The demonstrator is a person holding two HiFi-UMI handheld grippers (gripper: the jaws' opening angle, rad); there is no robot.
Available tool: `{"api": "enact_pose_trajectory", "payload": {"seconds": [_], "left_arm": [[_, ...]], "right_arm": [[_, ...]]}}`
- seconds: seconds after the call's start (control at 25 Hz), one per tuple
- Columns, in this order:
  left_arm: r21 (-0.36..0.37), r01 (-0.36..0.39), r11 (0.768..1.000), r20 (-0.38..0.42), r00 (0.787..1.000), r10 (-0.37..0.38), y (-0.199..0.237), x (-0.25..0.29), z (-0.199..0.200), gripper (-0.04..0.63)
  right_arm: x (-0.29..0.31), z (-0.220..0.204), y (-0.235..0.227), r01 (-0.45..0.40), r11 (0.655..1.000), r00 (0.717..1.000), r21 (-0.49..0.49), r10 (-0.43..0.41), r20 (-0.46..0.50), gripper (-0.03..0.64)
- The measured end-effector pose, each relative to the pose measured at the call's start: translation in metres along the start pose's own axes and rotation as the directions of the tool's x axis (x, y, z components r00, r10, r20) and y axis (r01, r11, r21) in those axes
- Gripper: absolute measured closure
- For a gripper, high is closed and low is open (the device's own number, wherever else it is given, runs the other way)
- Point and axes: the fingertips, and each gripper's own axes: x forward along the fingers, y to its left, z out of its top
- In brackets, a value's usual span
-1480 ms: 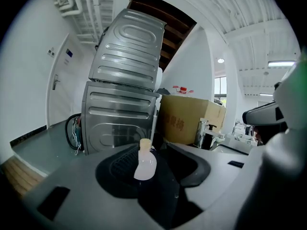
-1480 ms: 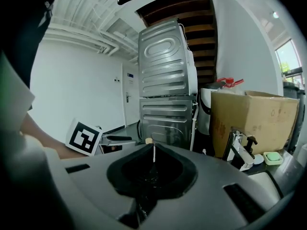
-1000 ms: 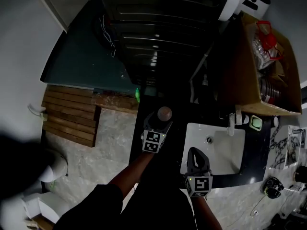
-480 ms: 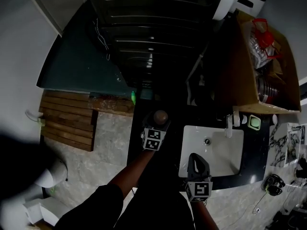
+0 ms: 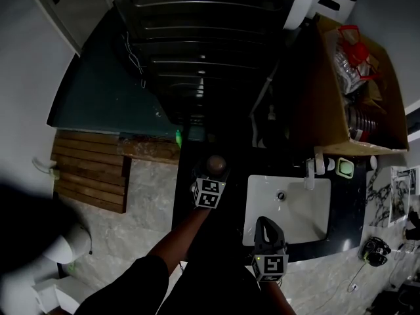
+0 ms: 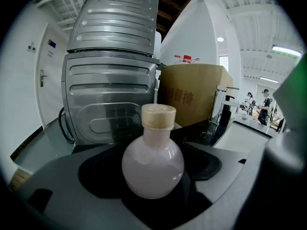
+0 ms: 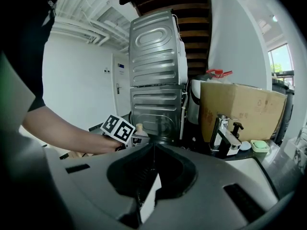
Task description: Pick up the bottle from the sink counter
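Bottle (image 6: 152,164), round, milky-pink, tan-capped, sits between jaws of left gripper (image 5: 214,170), just opened; right gripper (image 7: 152,166) clenched, empty.

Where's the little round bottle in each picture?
Head view: the bottle is in the middle, seen from above, at the tip of the left tongs.
Left gripper view: big and dead centre, between those tongs, which have just been opening and aren't squeezing it.
Right gripper view: only its cap shows, small, left of centre.
Shared landmark: the cardboard box, to the bottle's right in all three.
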Motion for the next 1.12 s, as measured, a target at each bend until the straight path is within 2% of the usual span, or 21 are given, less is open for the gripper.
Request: {"api": "enact_pose_trajectory", "payload": {"seconds": [0.36, 0.6, 0.8, 1.12], "left_arm": [[0.036, 0.033, 0.999, 0.040, 0.999, -0.035, -0.003, -0.006, 0.002, 0.222], [0.008, 0.060, 0.998, 0.053, 0.997, -0.060, -0.010, -0.014, -0.004, 0.222], [0.045, 0.048, 0.998, 0.019, 0.999, -0.049, -0.015, -0.018, -0.010, 0.222], [0.045, 0.051, 0.998, -0.061, 0.997, -0.048, -0.017, -0.009, -0.019, 0.218]], "right_arm": [[-0.003, 0.006, -0.009, 0.022, 1.000, 0.999, -0.006, -0.022, 0.037, 0.577], [-0.011, 0.001, -0.017, 0.041, 0.999, 0.999, 0.005, -0.041, 0.035, 0.577], [-0.015, 0.000, -0.021, 0.034, 0.999, 0.999, -0.018, -0.033, 0.042, 0.577], [-0.014, 0.000, -0.037, -0.023, 0.999, 0.998, -0.038, 0.025, 0.051, 0.577]]}}
